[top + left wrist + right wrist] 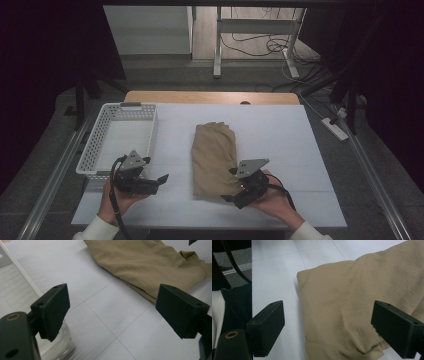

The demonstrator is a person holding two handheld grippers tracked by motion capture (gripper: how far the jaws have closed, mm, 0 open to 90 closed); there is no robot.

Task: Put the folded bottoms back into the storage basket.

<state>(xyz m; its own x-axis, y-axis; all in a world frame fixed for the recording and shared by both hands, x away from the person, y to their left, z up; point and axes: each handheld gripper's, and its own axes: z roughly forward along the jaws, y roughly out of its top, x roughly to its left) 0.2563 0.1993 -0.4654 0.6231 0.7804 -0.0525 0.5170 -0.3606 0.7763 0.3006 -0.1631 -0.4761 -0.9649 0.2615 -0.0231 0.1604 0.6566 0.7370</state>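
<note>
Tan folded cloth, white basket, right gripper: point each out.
Tan folded cloth (214,157), high view, middle of its top.
White basket (95,142), high view, left wall.
Right gripper (327,327), right gripper view, between its open jaws.

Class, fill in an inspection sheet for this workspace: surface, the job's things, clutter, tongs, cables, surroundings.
Surface: white table, bare around the cloth.
Job's things: folded tan cloth lying flat mid-table; white basket at the table's left edge, looks empty.
Clutter: nothing seen.
Tongs: left tongs open, above the table beside the basket; right tongs open at the cloth's near corner.
Cables: black cable trailing from the left tongs; loose cables on the floor beyond.
Surroundings: power strip on the floor at right; dark curtains either side.
</note>
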